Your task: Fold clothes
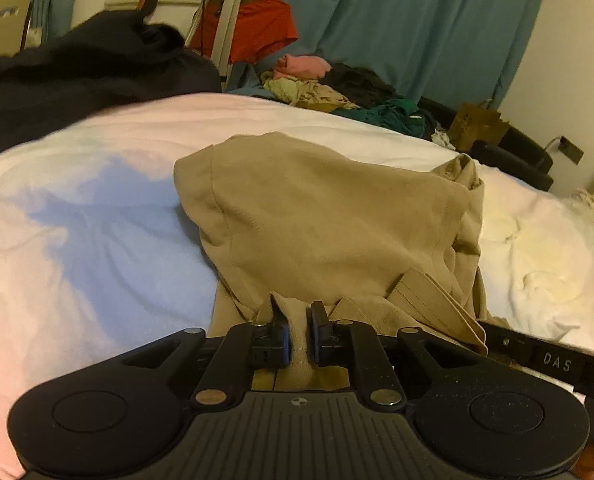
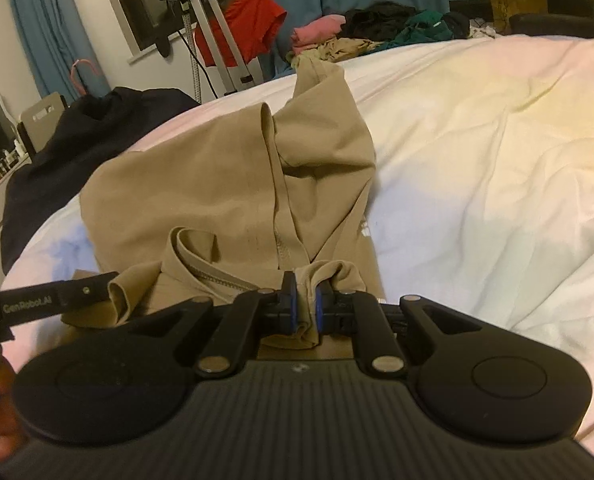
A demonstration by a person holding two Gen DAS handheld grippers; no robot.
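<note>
A tan garment [image 1: 329, 216] lies bunched on the white bed cover [image 1: 97, 208], with a ribbed collar or hem showing near me. My left gripper [image 1: 297, 320] is shut on a fold of its near edge. In the right wrist view the same tan garment [image 2: 201, 184] stretches away from me, and my right gripper [image 2: 305, 300] is shut on another bunched part of its near edge. The two grippers are close side by side: the right one's body [image 1: 553, 360] shows in the left view, the left one's body [image 2: 37, 304] in the right view.
A dark navy garment [image 1: 77, 80] lies at the bed's far left. A pile of mixed clothes [image 1: 337, 88] sits at the far edge, with a red garment [image 1: 265, 28] on a metal stand behind. Blue curtains [image 1: 417, 20] and a black chair [image 1: 517, 152] stand beyond.
</note>
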